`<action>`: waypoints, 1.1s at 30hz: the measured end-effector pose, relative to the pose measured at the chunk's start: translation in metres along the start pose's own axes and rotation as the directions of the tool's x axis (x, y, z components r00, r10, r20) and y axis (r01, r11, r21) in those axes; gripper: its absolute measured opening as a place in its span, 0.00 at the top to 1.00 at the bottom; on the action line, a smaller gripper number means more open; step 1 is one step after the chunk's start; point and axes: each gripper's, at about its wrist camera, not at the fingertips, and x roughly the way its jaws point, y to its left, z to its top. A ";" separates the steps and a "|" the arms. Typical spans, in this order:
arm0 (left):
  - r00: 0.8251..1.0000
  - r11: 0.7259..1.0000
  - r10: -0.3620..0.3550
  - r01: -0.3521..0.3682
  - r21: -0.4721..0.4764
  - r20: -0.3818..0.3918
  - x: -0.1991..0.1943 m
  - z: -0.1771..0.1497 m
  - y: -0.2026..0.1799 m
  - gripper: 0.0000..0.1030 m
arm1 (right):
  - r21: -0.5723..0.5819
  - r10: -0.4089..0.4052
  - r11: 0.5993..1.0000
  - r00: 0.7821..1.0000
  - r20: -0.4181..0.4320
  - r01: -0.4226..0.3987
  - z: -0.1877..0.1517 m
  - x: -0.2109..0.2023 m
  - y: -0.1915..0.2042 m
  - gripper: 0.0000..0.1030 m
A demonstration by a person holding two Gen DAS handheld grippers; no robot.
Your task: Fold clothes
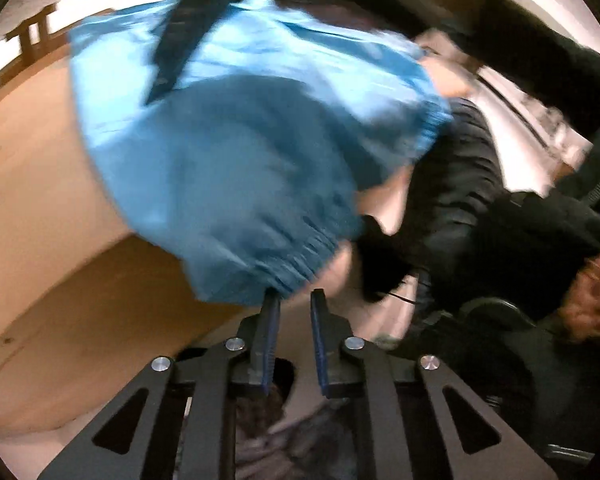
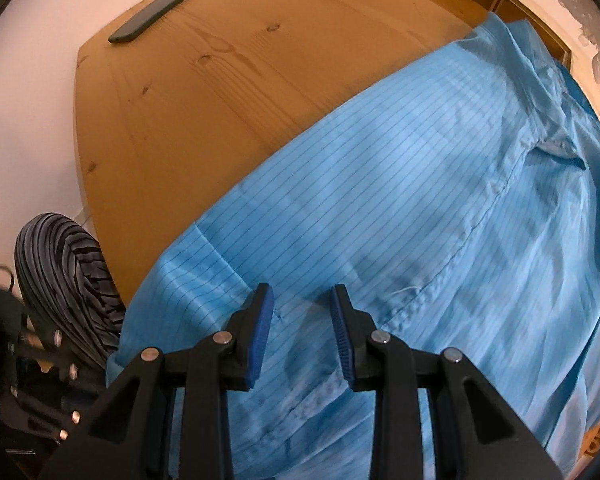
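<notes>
Garment: a light blue pinstriped work coat [image 2: 400, 200] lies spread over the near part of the wooden table [image 2: 220, 92]. Its collar end points toward the far edge, and the hem end spills off the near side. It looks laid out flat so that a fold can be started.

Cuff: in the left wrist view, an elastic gathered cuff [image 1: 292, 256] of the same blue cloth hangs just ahead of the tool. The picture is smeared, so the cloth seems to be swinging.

Left gripper [image 1: 296, 300]: jaws narrow, with a clear gap between the pads. One tip sits at the cuff's edge, but I see no cloth pinched between them. My guess is that it is set for a thin edge of fabric.

Right gripper [image 2: 302, 300]: points steeply down over the coat near a stitched seam [image 2: 472, 232]. Its jaws are partly apart and hold nothing, and the cloth beneath them is flat and undisturbed.

Person: dark sleeves [image 1: 540, 60] and dark clothing fill the right of the left wrist view.

Other things: a dark phone [image 2: 156, 12] lies well apart from the coat at the table's far corner, and a striped garment [image 2: 68, 272] is beside the table's near edge.

Stage, as I judge it: early, since no fold is yet visible.
</notes>
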 end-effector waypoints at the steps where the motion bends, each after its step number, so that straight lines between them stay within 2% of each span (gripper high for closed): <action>1: 1.000 1.000 -0.025 0.025 0.011 -0.010 0.000 -0.003 -0.006 0.87 | -0.001 0.001 1.000 1.000 0.001 -0.001 0.000 0.000 -0.001 0.71; 2: 0.999 0.999 -0.036 0.037 0.014 -0.032 0.001 -0.006 -0.011 0.85 | -0.002 0.001 1.000 1.000 0.002 -0.001 0.000 0.000 -0.001 0.71; 5: 0.999 1.000 -0.004 0.005 0.006 -0.048 -0.010 -0.009 -0.009 0.84 | 0.012 0.008 1.000 1.000 0.013 -0.008 -0.002 -0.003 -0.006 0.71; 6: 1.000 1.000 0.009 -0.010 -0.014 -0.023 -0.021 -0.005 -0.004 0.82 | 0.020 0.012 1.000 1.000 0.019 -0.012 -0.003 -0.004 -0.008 0.71; 8: 0.995 0.996 0.070 -0.066 -0.054 0.070 -0.046 0.005 0.012 0.68 | 0.032 0.022 0.999 0.999 0.030 -0.023 -0.005 -0.008 -0.011 0.71; 10: 0.980 0.986 0.150 -0.139 -0.091 0.130 -0.059 0.017 0.030 0.67 | 0.027 0.026 0.999 0.999 0.038 -0.027 -0.007 -0.012 -0.011 0.71; 13: 0.978 0.986 0.162 -0.155 -0.062 0.130 -0.046 0.033 0.038 0.67 | 0.017 0.012 1.000 1.000 0.029 -0.013 -0.008 -0.011 -0.010 0.71; 15: 0.988 0.990 0.141 -0.141 -0.018 0.064 -0.021 0.037 0.038 0.67 | 0.020 0.007 1.000 1.000 0.022 -0.007 -0.009 -0.009 -0.011 0.71; 17: 0.997 0.998 0.059 -0.060 -0.013 -0.039 0.008 0.025 0.027 0.64 | 0.025 0.007 1.000 1.000 0.018 -0.007 -0.010 -0.006 -0.013 0.71; 18: 0.996 1.000 0.012 -0.012 -0.003 -0.089 0.021 0.016 0.019 0.62 | 0.027 0.010 1.000 1.000 0.018 -0.010 -0.011 -0.005 -0.014 0.71; 19: 0.987 0.999 -0.018 0.024 0.036 -0.163 0.035 0.005 0.005 0.63 | 0.025 0.010 1.000 1.000 0.019 -0.010 -0.011 -0.005 -0.014 0.71; 21: 0.981 0.998 -0.030 0.041 0.055 -0.191 0.038 -0.004 -0.008 0.63 | 0.023 0.013 1.000 1.000 0.021 -0.013 -0.011 -0.006 -0.016 0.71; 23: 0.988 0.999 -0.031 0.034 0.018 -0.151 0.023 0.001 -0.006 0.63 | 0.026 0.025 0.999 0.999 0.032 -0.026 -0.012 -0.010 -0.019 0.71; 26: 0.999 0.999 0.038 -0.038 -0.005 -0.033 -0.012 0.027 0.007 0.59 | 0.053 0.051 0.997 0.993 0.104 -0.057 -0.023 -0.032 -0.032 0.71; 29: 0.992 0.992 0.125 -0.126 0.009 0.032 -0.029 0.057 0.026 0.54 | 0.102 0.058 0.992 0.982 0.182 -0.078 -0.043 -0.060 -0.055 0.71; 31: 0.986 0.986 0.164 -0.165 0.015 0.035 -0.027 0.080 0.041 0.54 | 0.163 0.016 0.985 0.978 0.209 -0.051 -0.061 -0.071 -0.073 0.71; 33: 0.979 0.980 0.199 -0.199 0.017 0.034 -0.025 0.102 0.058 0.54 | 0.238 -0.030 0.971 0.979 0.200 -0.019 -0.068 -0.058 -0.121 0.71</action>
